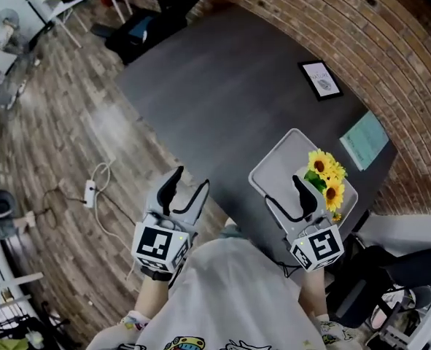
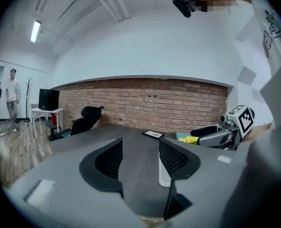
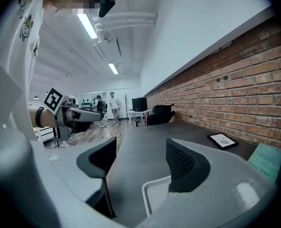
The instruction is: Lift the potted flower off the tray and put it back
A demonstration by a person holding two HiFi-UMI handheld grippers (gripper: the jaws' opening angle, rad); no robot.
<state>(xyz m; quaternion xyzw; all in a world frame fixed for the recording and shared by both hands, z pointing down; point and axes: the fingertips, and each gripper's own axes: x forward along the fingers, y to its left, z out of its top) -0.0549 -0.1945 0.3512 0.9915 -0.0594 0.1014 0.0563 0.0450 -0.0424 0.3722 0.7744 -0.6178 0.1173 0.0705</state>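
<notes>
Dark grey table (image 1: 222,93) along a brick wall. On its near right part, light grey tray (image 1: 277,168), potted sunflowers (image 1: 326,175) standing at its right side. Right gripper (image 1: 282,189) over the tray's near edge, just beside the flowers, jaws apart, holding nothing. Left gripper (image 1: 191,179) at the table's left edge, jaws also apart, empty.

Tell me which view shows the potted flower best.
Head view: the potted flower shows its yellow blooms on the tray. Left gripper view catches only a yellow sliver; right gripper view shows none of it.
</notes>
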